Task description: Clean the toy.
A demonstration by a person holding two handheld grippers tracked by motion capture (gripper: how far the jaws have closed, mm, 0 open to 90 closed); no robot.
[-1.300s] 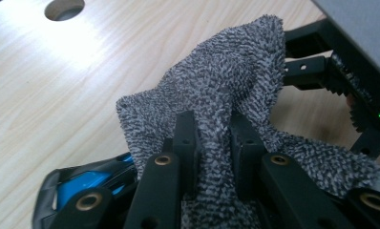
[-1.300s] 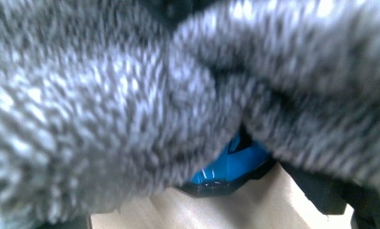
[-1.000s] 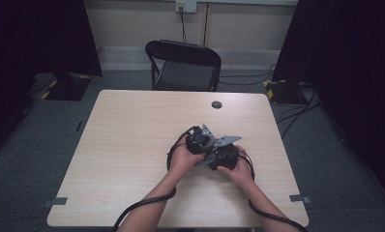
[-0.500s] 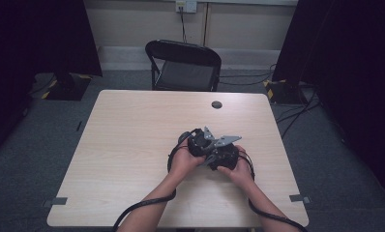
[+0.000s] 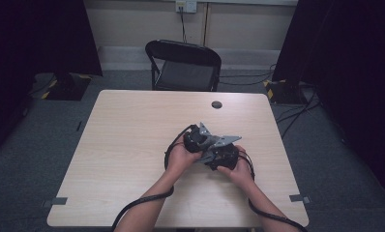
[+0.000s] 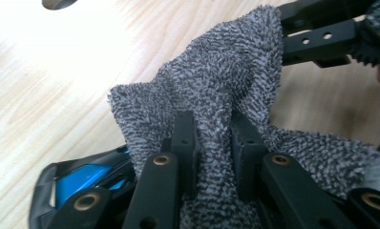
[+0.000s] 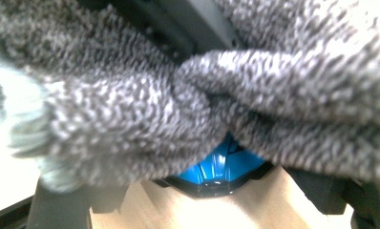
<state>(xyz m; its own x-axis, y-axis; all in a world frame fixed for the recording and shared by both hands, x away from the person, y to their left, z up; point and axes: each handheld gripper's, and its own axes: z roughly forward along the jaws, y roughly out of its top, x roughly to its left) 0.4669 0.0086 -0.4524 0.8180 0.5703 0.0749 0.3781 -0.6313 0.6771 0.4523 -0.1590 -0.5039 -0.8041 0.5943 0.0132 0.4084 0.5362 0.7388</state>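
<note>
A grey terry cloth (image 6: pixel 221 76) is pinched between the black jaws of my left gripper (image 6: pixel 214 129). The cloth rises to a peak at the jaws of my right gripper (image 6: pixel 293 24), which hold its top corner. Under the cloth lies a glossy blue object with a black rim (image 6: pixel 80 179), also seen in the right gripper view (image 7: pixel 216 164) below the bunched, blurred cloth (image 7: pixel 131 109). In the high view both hands hold the left gripper (image 5: pixel 200 140) and the right gripper (image 5: pixel 219 153) close together, right of the table's middle.
The light wooden table (image 5: pixel 132 135) has a small round black hole (image 5: pixel 216 104) near its far edge. A black folding chair (image 5: pixel 183 65) stands behind the table. Cables trail from both grippers over the near edge.
</note>
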